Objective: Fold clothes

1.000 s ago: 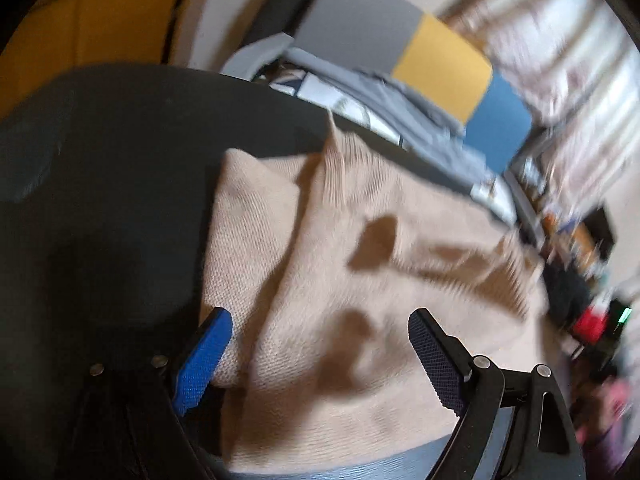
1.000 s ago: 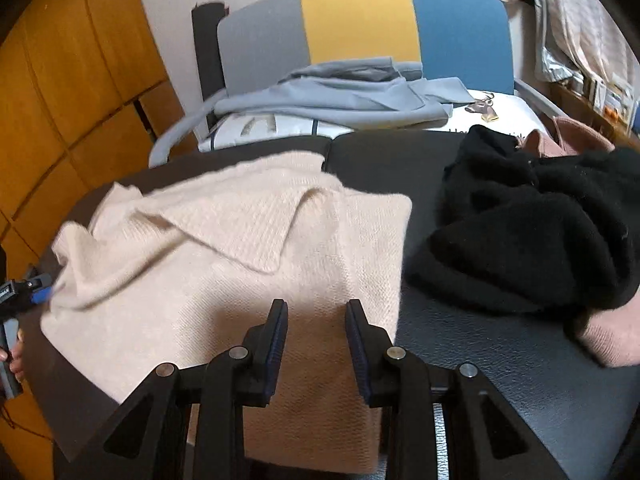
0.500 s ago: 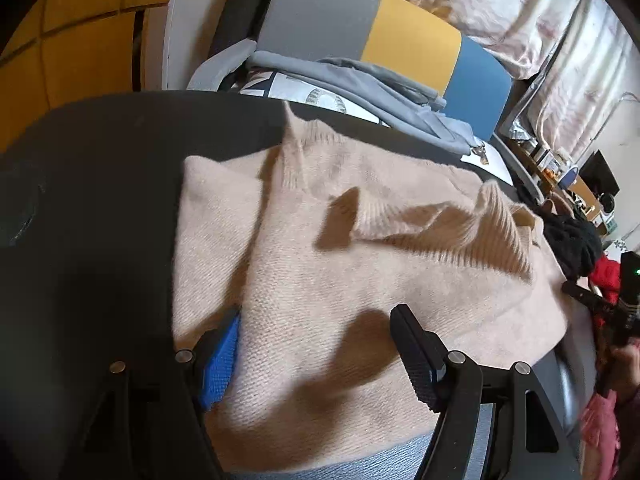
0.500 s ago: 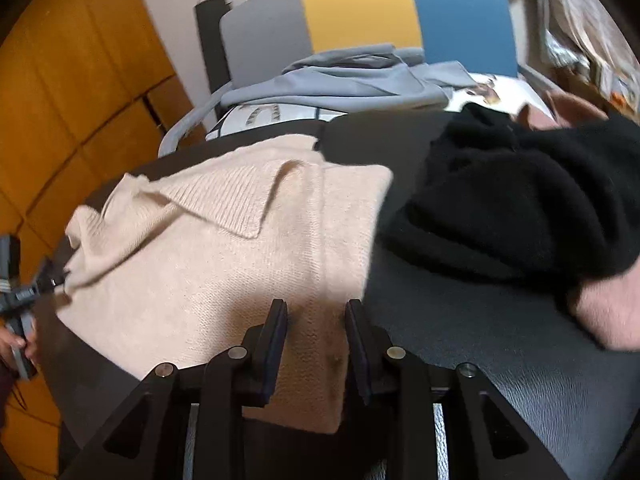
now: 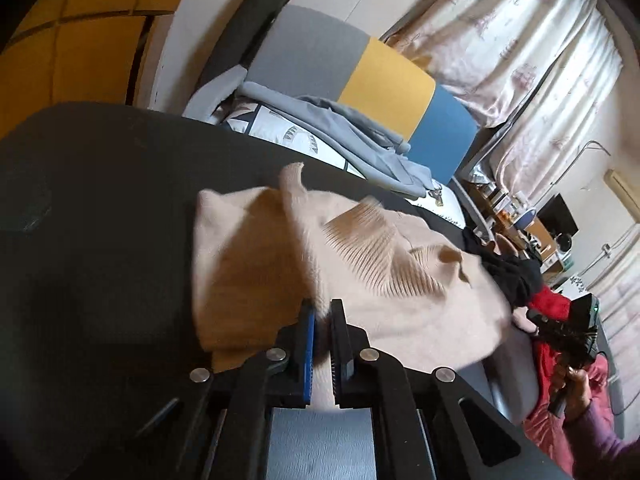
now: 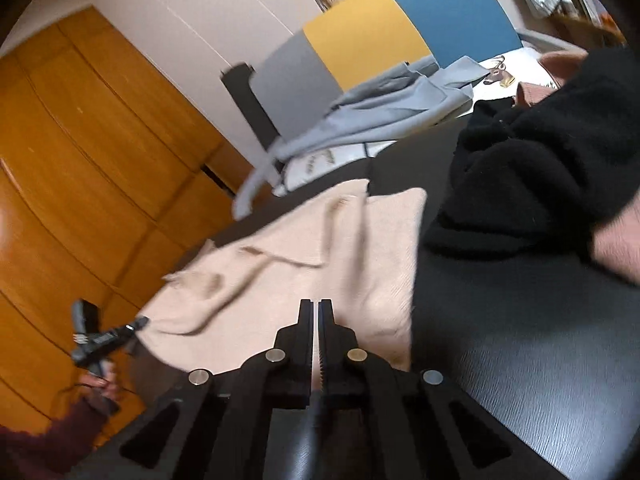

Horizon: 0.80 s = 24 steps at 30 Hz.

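A black garment [image 6: 532,168] lay just right of the beige sweater [image 6: 304,280] on the dark table [image 6: 520,340]. Behind stood a chair [image 5: 384,84] draped with grey cloth [image 5: 348,136]. The left gripper [image 5: 322,312] was clamped on the sweater's near edge; the right gripper [image 6: 319,308] was likewise pinched on its hem (jaws nearly touching). Motion blur obscured the sweater's folds, and the gripper bodies hid its front edge.

Dark table [image 5: 104,208], matte top: beige knit sweater [image 5: 360,280] spread across middle, black garment heap [image 6: 540,168] beside it, pink fabric [image 6: 616,240] by black heap.
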Motion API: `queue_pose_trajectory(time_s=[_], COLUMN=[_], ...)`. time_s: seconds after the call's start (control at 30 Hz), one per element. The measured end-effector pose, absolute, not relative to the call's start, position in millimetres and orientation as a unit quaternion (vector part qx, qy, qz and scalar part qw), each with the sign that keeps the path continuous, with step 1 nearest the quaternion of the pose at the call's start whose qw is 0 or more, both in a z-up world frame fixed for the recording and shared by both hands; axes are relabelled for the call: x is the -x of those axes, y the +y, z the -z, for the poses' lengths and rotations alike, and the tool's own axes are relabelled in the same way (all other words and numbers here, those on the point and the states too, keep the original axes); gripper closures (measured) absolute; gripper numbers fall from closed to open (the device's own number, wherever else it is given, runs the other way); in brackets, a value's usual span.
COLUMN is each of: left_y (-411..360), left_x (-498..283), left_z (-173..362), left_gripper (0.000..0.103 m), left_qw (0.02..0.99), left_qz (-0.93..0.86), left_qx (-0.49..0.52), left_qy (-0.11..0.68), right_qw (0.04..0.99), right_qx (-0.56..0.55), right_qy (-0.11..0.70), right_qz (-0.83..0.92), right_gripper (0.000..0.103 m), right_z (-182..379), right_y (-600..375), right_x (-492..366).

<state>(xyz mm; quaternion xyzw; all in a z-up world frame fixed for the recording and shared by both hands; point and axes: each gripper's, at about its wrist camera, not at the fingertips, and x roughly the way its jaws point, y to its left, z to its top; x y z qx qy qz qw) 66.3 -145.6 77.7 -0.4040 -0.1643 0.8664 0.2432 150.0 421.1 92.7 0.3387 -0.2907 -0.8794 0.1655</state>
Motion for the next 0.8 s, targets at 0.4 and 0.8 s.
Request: queue_pose_trajectory(time_s=[0.4, 0.8], left_y=[-171.6, -113.0], left_x=[-84.3, -46.6], left_z=[-24.8, -22.7], left_gripper=[0.029, 0.077], left_qw=[0.158, 0.137], left_qz=[-0.861, -0.878], left_qx=[0.424, 0.456], left_qy=[-0.231, -0.058], right_qw=[0.097, 0.091], right_qx=[-0.373, -0.430], right_qy=[-0.205, -0.125], right_qz=[0.900, 0.889], right_gripper=[0.074, 0.095], right_z=[-79.7, -57.2], right_y=[412.2, 382.0], right_x=[-131.4, -100.0])
